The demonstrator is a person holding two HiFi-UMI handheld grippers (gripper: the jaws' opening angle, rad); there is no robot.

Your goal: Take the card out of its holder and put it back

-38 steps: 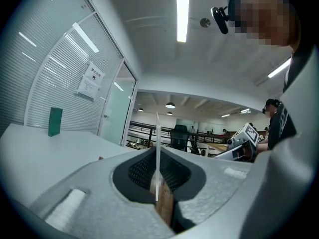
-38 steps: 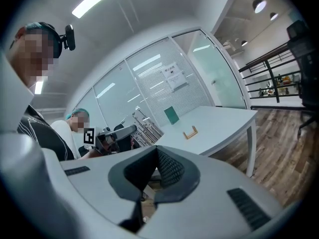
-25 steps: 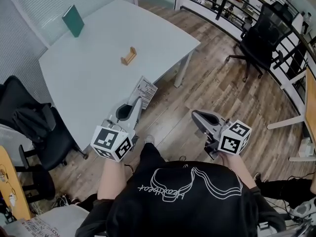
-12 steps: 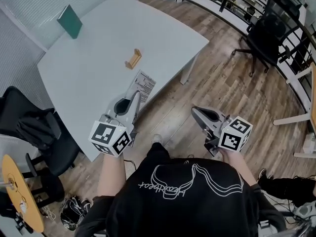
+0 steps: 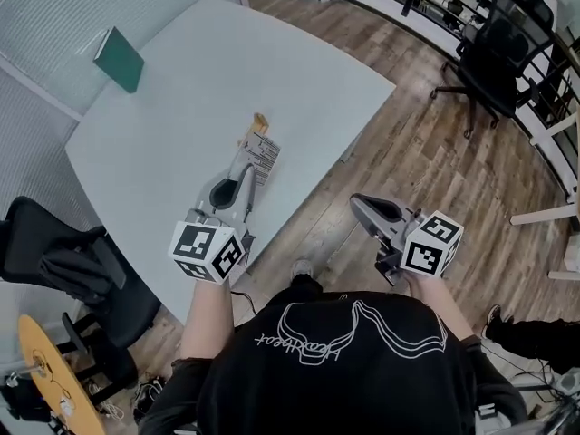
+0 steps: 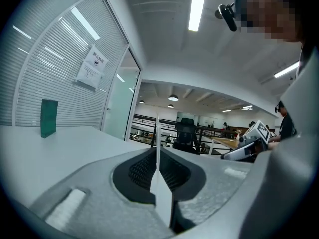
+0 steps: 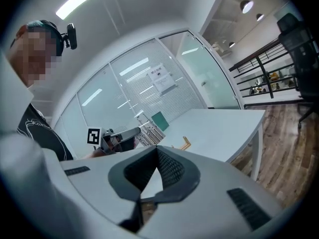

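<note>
Pinching card [image 5: 265, 152] on edge, long axis forward toward holder [image 5: 260, 120], left tongs [image 5: 248, 176]; right tongs [image 5: 359, 204] closed, empty.

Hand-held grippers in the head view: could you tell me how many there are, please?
2. The left hand-held gripper is over the table, shut on the card; the right hand-held gripper is over the wooden floor, empty.

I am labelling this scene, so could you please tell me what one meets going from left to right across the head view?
Green book → card, pinched in the left gripper → right gripper → black office chair.
</note>
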